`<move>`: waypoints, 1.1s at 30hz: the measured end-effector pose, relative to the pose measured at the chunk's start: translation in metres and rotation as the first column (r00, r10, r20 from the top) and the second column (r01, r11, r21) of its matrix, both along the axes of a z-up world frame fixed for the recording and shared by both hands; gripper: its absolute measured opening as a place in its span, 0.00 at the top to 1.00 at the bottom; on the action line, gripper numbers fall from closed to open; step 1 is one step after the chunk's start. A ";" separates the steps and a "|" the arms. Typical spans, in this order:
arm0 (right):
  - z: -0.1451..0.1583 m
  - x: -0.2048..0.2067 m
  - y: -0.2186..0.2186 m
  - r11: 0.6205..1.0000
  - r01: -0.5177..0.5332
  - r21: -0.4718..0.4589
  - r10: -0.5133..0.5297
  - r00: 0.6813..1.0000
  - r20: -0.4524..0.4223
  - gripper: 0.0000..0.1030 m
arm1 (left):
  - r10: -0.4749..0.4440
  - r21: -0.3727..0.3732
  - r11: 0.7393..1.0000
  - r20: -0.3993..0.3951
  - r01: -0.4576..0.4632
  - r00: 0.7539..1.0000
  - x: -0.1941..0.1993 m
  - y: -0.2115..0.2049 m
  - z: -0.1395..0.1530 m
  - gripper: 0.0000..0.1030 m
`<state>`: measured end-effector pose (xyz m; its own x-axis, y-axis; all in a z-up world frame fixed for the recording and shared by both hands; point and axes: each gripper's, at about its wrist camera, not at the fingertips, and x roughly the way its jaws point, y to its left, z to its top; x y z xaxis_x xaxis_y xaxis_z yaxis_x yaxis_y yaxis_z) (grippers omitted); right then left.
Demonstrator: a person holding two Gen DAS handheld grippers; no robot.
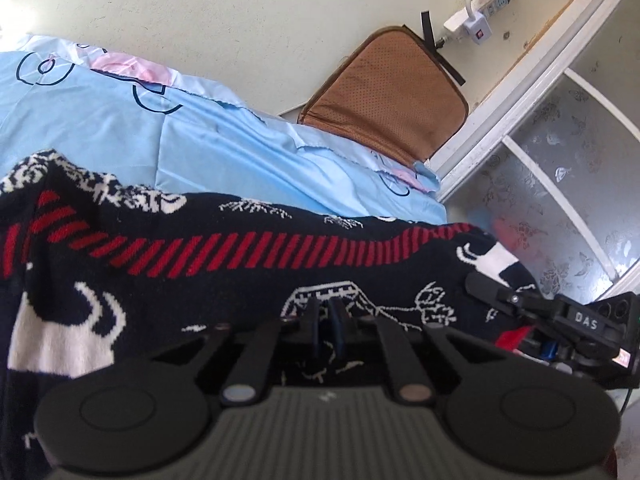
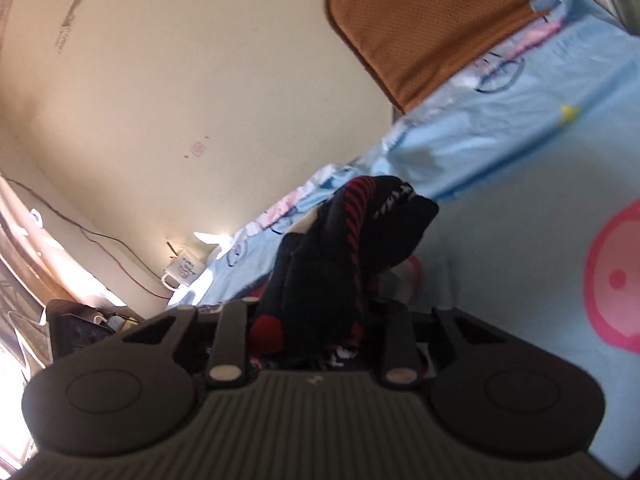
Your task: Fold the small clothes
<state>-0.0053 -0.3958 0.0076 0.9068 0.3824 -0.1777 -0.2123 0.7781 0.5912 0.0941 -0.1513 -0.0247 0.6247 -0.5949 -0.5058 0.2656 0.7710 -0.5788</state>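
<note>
Lying across a light-blue cartoon-print sheet [image 1: 208,140], the dark knitted garment [image 1: 240,264] with its red striped band spans the left wrist view. The left claw [image 1: 326,312] is pinched tight on its fabric. A brown cushion [image 1: 392,92] leans on the cream wall [image 1: 180,8], a white frosted-glass door [image 1: 560,184] beside it. The right claw [image 2: 320,320] clenches bunched garment.
</note>
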 end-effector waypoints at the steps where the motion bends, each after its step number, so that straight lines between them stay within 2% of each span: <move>1: 0.013 -0.001 0.012 0.999 -0.021 -0.039 0.022 0.999 0.030 0.70 | 0.019 -0.019 1.000 0.020 -0.018 1.000 -0.004 0.008 0.005 0.84; 2: 0.024 -0.002 0.025 0.996 -0.039 -0.079 0.044 0.998 0.053 0.70 | 0.039 -0.038 0.999 0.044 -0.038 0.998 -0.007 0.019 0.010 0.79; 4: 0.043 0.000 0.055 0.982 -0.083 -0.167 0.099 0.991 0.087 0.70 | 0.097 -0.077 0.993 0.084 -0.090 0.992 -0.013 0.045 0.018 0.78; 7: 0.056 0.013 0.107 0.940 -0.156 -0.304 0.194 0.976 0.098 0.69 | 0.195 -0.128 0.976 0.125 -0.179 0.973 -0.023 0.087 0.026 0.73; 12: 0.042 0.044 0.195 0.819 -0.266 -0.509 0.326 0.945 0.029 0.69 | 0.342 -0.186 0.931 0.149 -0.314 0.928 -0.045 0.148 0.027 0.67; 15: 0.019 0.074 0.233 0.752 -0.329 -0.572 0.359 0.931 -0.063 0.69 | 0.400 -0.214 0.906 0.149 -0.365 0.904 -0.058 0.172 0.025 0.67; 17: -0.001 0.092 0.255 0.694 -0.343 -0.633 0.353 0.928 -0.116 0.69 | 0.422 -0.223 0.896 0.149 -0.385 0.894 -0.062 0.180 0.023 0.67; 19: -0.011 0.095 0.269 0.642 -0.312 -0.700 0.356 0.930 -0.088 0.68 | 0.425 -0.238 0.892 0.154 -0.384 0.892 -0.063 0.183 0.022 0.67; 23: -0.010 0.090 0.272 0.596 -0.315 -0.739 0.383 0.920 -0.084 0.60 | 0.358 -0.235 0.921 0.190 -0.312 0.914 -0.055 0.170 0.025 0.67; 24: -0.010 0.086 0.270 0.588 -0.320 -0.743 0.401 0.913 -0.076 0.58 | 0.331 -0.225 0.932 0.198 -0.286 0.923 -0.051 0.163 0.025 0.67; 25: -0.010 0.081 0.268 0.585 -0.325 -0.743 0.417 0.906 -0.068 0.52 | 0.309 -0.210 0.940 0.199 -0.268 0.930 -0.045 0.156 0.025 0.67; 26: -0.008 0.078 0.268 0.580 -0.338 -0.741 0.439 0.896 -0.066 0.41 | 0.294 -0.193 0.947 0.190 -0.258 0.937 -0.038 0.149 0.024 0.67; 28: -0.004 0.064 0.260 0.573 -0.354 -0.739 0.472 0.880 -0.055 0.29 | 0.273 -0.160 0.955 0.143 -0.250 0.951 -0.023 0.139 0.017 0.68; 29: 0.000 0.055 0.254 0.579 -0.347 -0.738 0.479 0.877 -0.036 0.29 | 0.263 -0.146 0.959 0.122 -0.245 0.957 -0.017 0.136 0.011 0.69; 31: 0.010 0.040 0.238 0.615 -0.337 -0.713 0.489 0.872 0.009 0.29 | 0.259 -0.117 0.962 0.105 -0.247 0.960 -0.010 0.132 0.002 0.71; 33: 0.023 0.029 0.216 0.673 -0.334 -0.660 0.490 0.870 0.060 0.29 | 0.275 -0.090 0.960 0.087 -0.267 0.958 -0.006 0.132 -0.004 0.70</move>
